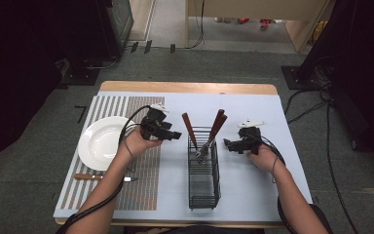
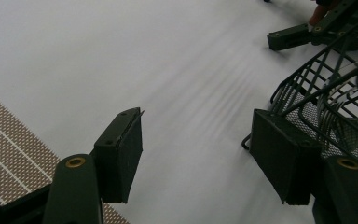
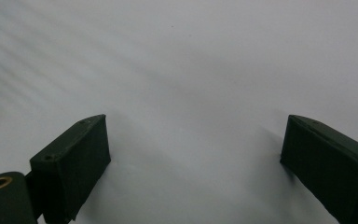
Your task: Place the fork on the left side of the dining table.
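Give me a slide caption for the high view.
Two open grippers, left gripper and right gripper, flank a wire cutlery basket beside a white plate.

A: In the high view, the knife (image 1: 104,177) beside the plate (image 1: 99,143) has its middle hidden under the left forearm.

B: And the fork heads in the wire basket (image 1: 203,171) are too small to count there.

A: In the left gripper view the basket runs off the right edge, and the worktop (image 2: 168,60) is streaked with blur.
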Tool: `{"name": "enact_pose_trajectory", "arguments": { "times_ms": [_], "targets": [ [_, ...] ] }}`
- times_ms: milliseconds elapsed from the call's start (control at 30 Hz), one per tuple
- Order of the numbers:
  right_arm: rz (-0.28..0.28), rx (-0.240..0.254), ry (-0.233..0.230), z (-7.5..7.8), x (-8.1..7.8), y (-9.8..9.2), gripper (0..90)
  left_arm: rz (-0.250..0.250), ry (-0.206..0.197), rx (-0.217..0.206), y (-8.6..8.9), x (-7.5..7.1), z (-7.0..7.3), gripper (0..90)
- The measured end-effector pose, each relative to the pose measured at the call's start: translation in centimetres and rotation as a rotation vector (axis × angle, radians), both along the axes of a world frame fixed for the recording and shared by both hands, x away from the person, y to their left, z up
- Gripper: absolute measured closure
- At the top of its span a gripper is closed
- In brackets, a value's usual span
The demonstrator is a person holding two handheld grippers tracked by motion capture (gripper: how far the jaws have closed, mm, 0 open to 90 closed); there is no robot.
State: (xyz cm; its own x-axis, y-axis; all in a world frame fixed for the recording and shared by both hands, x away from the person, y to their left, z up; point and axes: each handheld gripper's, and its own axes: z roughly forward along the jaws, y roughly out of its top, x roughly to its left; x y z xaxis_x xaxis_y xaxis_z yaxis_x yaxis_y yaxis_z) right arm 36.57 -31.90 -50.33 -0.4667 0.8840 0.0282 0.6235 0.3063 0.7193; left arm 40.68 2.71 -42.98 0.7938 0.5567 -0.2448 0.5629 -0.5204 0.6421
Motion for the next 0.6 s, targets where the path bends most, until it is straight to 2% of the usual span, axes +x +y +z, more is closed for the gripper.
{"name": "enact_pose_trajectory", "arguments": {
  "times_ms": [400,600],
  "targets": [
    [0.001,0.0,-0.001,0.0,0.0,0.0,7.2,-0.025,-0.011,0.002,-0.2,-0.7,1.9,39.0],
    [0.0,0.001,0.0,0.0,0.0,0.0,7.2,-0.037,-0.022,-0.016,-0.3,-1.2,3.3,40.0]
  ]
}}
